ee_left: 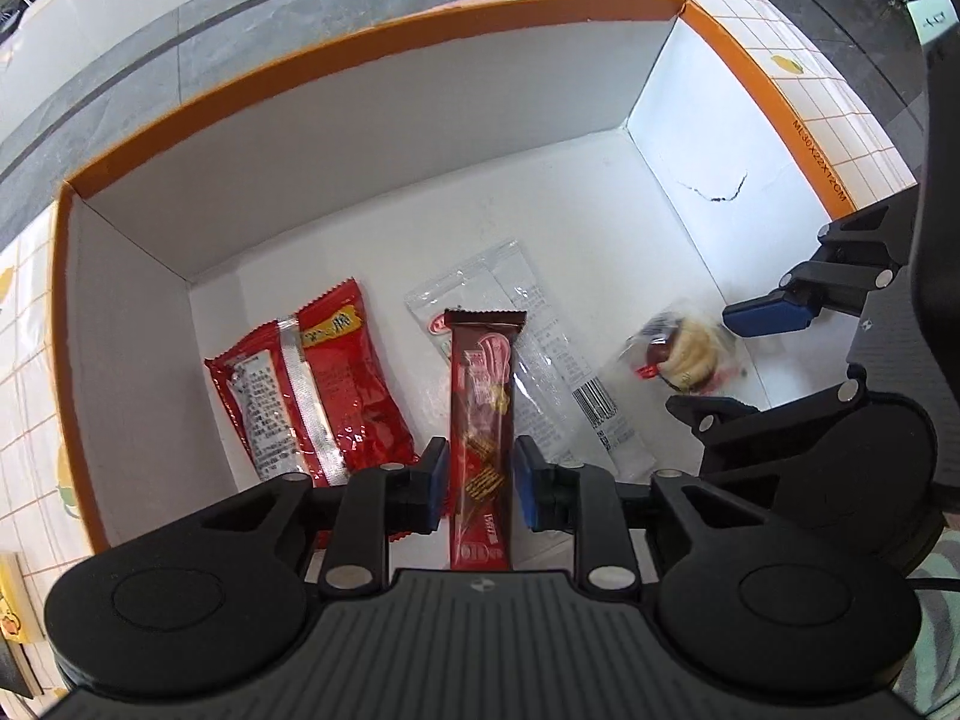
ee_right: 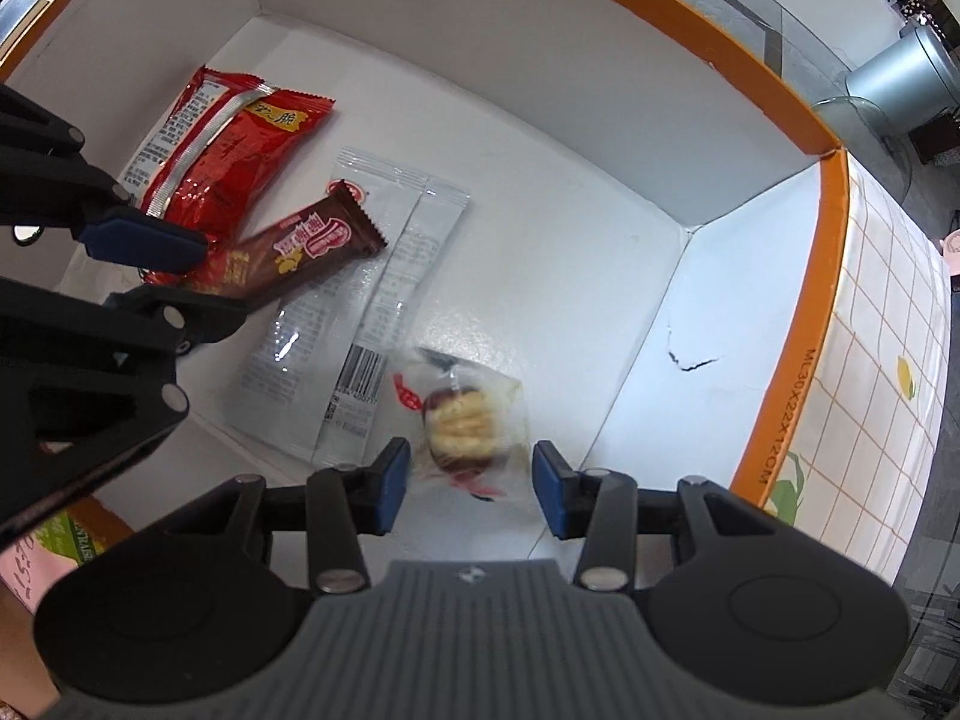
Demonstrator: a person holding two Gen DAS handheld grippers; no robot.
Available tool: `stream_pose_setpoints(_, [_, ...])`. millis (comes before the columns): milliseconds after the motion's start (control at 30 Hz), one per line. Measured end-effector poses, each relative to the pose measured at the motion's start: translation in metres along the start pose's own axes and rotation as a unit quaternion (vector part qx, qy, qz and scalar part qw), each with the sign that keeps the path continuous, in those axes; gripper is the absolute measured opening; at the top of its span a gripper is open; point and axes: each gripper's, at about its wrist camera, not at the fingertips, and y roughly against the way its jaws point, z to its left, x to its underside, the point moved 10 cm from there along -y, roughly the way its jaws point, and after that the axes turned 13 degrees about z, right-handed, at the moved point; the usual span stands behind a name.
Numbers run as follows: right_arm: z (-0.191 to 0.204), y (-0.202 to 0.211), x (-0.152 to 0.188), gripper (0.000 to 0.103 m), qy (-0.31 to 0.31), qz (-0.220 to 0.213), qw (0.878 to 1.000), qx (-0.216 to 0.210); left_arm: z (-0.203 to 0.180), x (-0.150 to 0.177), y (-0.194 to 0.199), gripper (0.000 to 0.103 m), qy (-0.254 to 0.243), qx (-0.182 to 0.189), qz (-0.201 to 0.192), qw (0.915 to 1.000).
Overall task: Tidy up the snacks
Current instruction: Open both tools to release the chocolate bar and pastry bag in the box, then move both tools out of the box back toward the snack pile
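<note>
An orange-rimmed white box [ee_left: 360,36] holds the snacks. A brown-red chocolate bar [ee_left: 483,420] lies on its floor, partly across a clear packet [ee_left: 540,348]. My left gripper [ee_left: 481,480] straddles the bar's near end, with slim gaps between pads and wrapper. A red packet [ee_left: 318,384] lies to the left. In the right wrist view, a clear-wrapped round snack [ee_right: 462,426] rests on the floor between the pads of my right gripper [ee_right: 471,489], which stand clear of it. The bar [ee_right: 312,246] and left gripper [ee_right: 222,276] show at left.
The box stands on a white grid-patterned cloth with lemon prints [ee_right: 882,300]. Its right wall has a small dark crack [ee_left: 717,189]. Free floor remains at the back of the box [ee_left: 480,204]. A grey metal bin [ee_right: 900,78] stands beyond the table.
</note>
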Motion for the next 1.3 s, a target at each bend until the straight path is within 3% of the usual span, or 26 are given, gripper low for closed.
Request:
stream_pose_setpoints(133, [0.004,0.010,-0.003,0.051,-0.003,-0.015,1.000,0.002,0.000,0.003,0.012,0.053,0.002,0.000,-0.011,0.9999])
stream_pose_setpoints(533, [-0.007,0.072,0.024,0.059,-0.032,-0.087,0.996,0.005,-0.008,0.028,0.063,0.058,0.000,0.003,-0.049,0.9988])
stream_pose_setpoints(867, [0.009,0.119,0.074,0.063,-0.042,-0.156,0.986,-0.035,-0.034,0.068,0.112,0.059,-0.022,-0.003,-0.105,0.9942])
stream_pose_setpoints(1067, [0.031,0.107,0.105,0.064,-0.047,-0.162,0.983,-0.071,-0.046,0.102,0.106,0.060,-0.039,-0.010,-0.102,0.9940])
stream_pose_setpoints(1300, [0.057,0.063,0.123,0.064,-0.042,-0.128,0.986,-0.096,-0.042,0.129,0.074,0.060,-0.038,-0.016,-0.072,0.9966])
